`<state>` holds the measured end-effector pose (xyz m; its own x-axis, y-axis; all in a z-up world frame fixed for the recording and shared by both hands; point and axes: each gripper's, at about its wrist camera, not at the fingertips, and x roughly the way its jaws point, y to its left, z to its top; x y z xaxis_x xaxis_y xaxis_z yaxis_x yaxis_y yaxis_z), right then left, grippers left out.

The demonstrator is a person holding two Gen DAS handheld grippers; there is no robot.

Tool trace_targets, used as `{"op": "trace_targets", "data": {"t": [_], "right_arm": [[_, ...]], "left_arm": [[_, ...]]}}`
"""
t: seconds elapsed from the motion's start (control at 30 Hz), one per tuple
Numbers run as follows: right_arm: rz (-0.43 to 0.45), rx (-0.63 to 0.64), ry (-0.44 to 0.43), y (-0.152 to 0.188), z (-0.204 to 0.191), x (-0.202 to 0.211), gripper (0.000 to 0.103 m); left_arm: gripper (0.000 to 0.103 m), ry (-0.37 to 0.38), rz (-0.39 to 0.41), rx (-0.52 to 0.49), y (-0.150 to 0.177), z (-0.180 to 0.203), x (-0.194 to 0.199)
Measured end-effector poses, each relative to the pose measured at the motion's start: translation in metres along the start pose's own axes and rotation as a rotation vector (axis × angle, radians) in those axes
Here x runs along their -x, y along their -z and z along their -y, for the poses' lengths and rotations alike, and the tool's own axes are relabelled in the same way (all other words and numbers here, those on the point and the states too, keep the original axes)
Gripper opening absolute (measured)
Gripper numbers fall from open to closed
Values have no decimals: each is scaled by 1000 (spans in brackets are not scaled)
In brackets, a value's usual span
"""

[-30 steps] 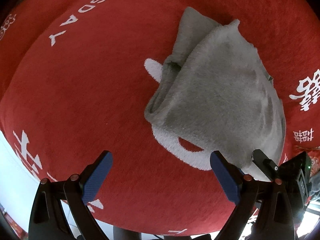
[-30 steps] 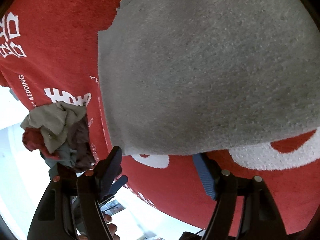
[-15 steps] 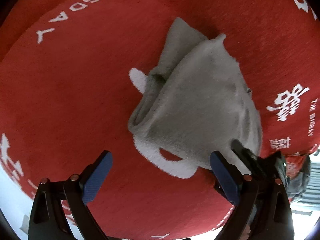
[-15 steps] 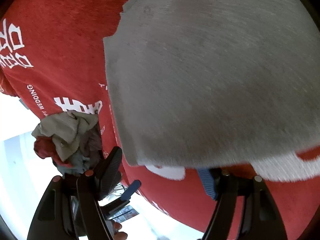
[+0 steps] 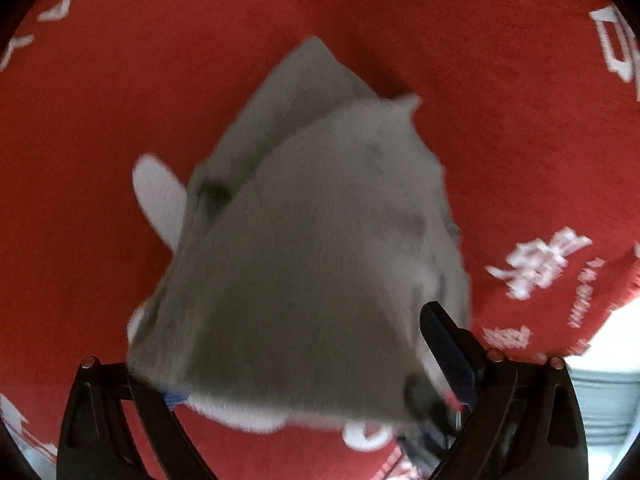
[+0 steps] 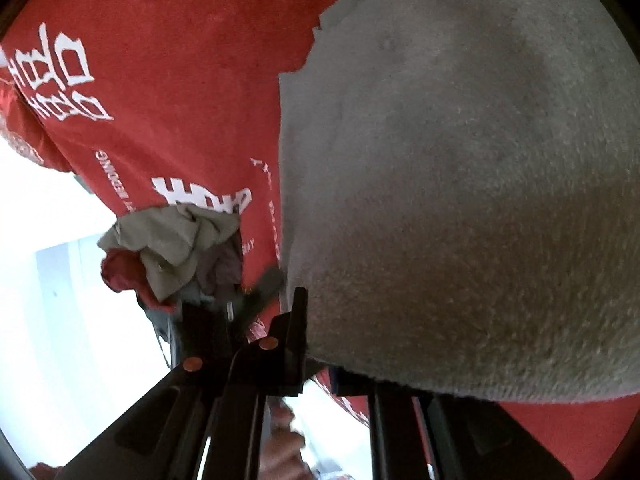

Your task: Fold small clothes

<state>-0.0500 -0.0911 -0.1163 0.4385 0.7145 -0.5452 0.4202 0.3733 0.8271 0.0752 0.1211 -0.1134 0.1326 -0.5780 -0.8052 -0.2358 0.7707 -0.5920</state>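
A folded grey fleece garment (image 5: 320,248) lies on the red tablecloth (image 5: 100,120). My left gripper (image 5: 304,364) is open, its jaws wide apart on either side of the garment's near edge, which covers the left fingertip. In the right wrist view the same grey garment (image 6: 460,180) fills the right side. My right gripper (image 6: 320,340) is shut on its near corner, the fingers close together with the cloth edge between them.
A heap of crumpled clothes (image 6: 172,252), olive, red and dark, lies at the tablecloth's edge. The red tablecloth (image 6: 180,60) carries white printed lettering. A bright white floor shows beyond the table edge on the left.
My left gripper moved forward so the garment's near edge now lies between its open jaws. My right gripper closed on the garment's corner.
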Motion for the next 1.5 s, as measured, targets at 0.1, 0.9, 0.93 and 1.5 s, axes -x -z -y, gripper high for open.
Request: {"op": "trace_targets", "data": {"t": [0.1,0.9,0.93,1.5], "right_arm": [[-27,23,22,2,0,-6,9],[-546,493,502,-112,-159,-111,81],[-605,511,531,-109,-161,-135,81],[-776,655,847,-85,-127,-223,16]], "left_arm": [[96,-93,58,-27,-8,9,-1],[16,-685,307,-1092,74,93,-25],[16,-684,308,-1096,72,93,-24],[17,-696,295,-1124,76,84,-29]]}}
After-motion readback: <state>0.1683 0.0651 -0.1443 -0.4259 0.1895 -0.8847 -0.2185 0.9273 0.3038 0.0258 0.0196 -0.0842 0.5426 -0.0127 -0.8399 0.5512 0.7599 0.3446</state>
